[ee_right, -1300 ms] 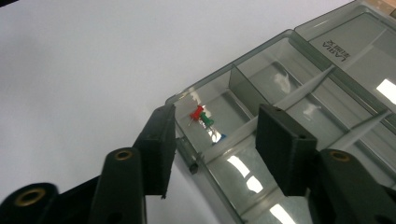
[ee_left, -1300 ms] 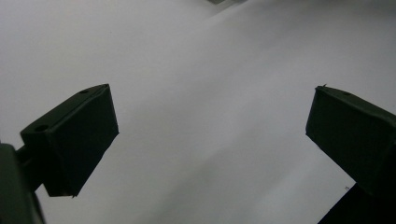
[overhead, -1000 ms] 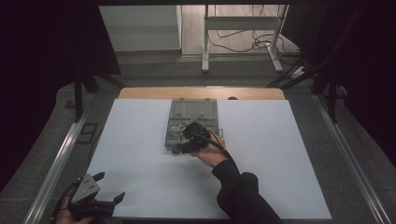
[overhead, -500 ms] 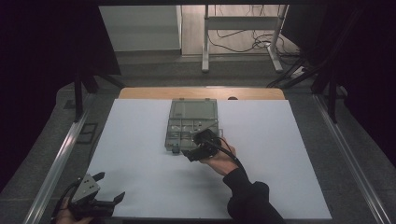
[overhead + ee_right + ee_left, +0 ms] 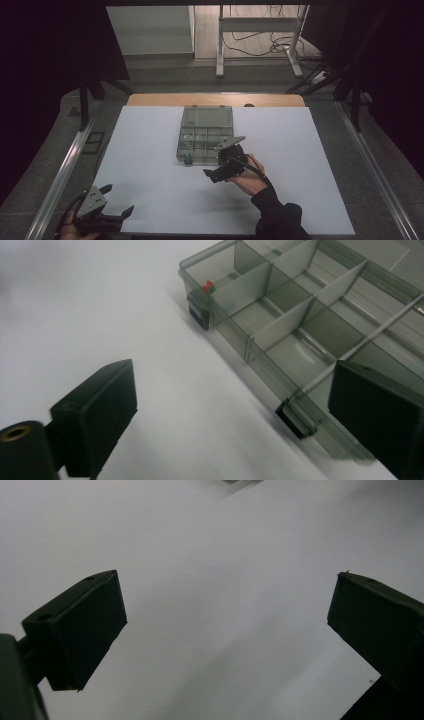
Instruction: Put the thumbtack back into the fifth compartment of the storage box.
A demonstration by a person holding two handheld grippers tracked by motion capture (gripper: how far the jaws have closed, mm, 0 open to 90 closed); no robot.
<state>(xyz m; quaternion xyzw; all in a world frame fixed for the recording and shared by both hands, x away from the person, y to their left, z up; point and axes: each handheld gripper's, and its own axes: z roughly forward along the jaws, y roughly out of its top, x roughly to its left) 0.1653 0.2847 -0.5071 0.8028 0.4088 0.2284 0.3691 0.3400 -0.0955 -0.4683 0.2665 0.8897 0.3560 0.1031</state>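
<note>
White tabletop [image 5: 150, 165] under dim room light, open compartment box [image 5: 205, 140], both tongs agape, empty.

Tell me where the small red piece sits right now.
In the right gripper view, the small red piece lies in the open organizer box's corner compartment, just above the nearer black latch.

We've got the compartment box [image 5: 205, 135] mid-table on the white sheet [image 5: 150, 150], lid flipped open behind it, tiny piece [image 5: 208, 286] in one corner compartment.
</note>
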